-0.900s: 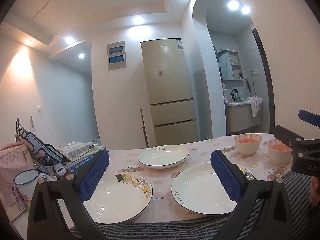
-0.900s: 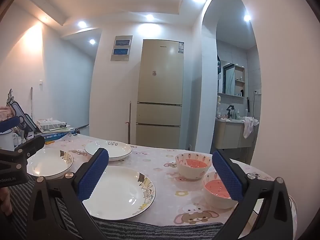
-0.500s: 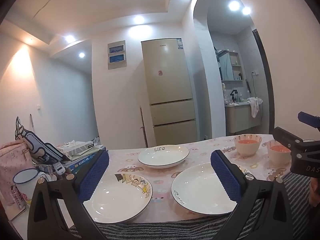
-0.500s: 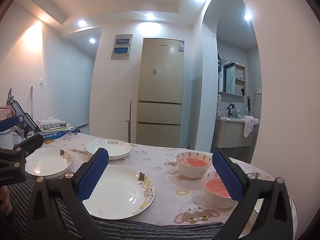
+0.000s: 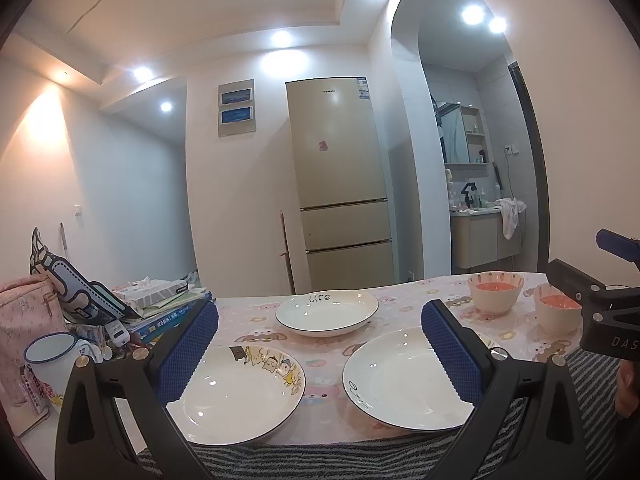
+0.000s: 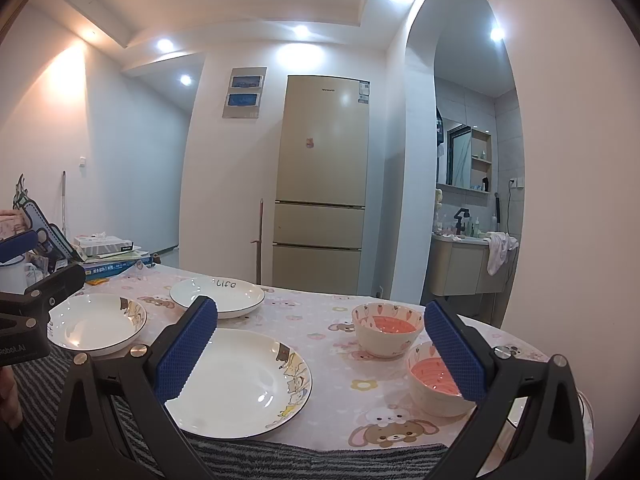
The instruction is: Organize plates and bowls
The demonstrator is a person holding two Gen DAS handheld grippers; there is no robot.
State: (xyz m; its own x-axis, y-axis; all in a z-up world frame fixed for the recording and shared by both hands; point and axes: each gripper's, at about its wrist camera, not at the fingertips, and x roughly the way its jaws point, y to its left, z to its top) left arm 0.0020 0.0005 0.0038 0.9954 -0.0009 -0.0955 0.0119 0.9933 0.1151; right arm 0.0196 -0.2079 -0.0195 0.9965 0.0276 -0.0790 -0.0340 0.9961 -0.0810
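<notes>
Three white plates lie on the pink cartoon tablecloth [image 5: 320, 344]. A cartoon-printed plate [image 5: 240, 392] is near left, a second plate [image 5: 404, 384] near right, and a plate marked "life" [image 5: 326, 312] behind them. Two pink bowls [image 5: 495, 292] [image 5: 557, 314] stand at the right. My left gripper [image 5: 320, 348] is open and empty, above the near table edge between the two front plates. My right gripper [image 6: 320, 348] is open and empty, between the near plate [image 6: 244, 384] and the nearer bowl [image 6: 434, 384], with the farther bowl [image 6: 386, 328] behind.
Books, a tissue box [image 5: 152, 292], a pink bag [image 5: 24, 320] and a white mug [image 5: 52, 364] crowd the table's left end. A striped grey cloth [image 6: 320, 460] covers the near edge. A fridge [image 5: 340, 200] stands behind the table.
Both grippers have drifted only slightly; the views are nearly the same. Nothing was taken hold of or moved on the table.
</notes>
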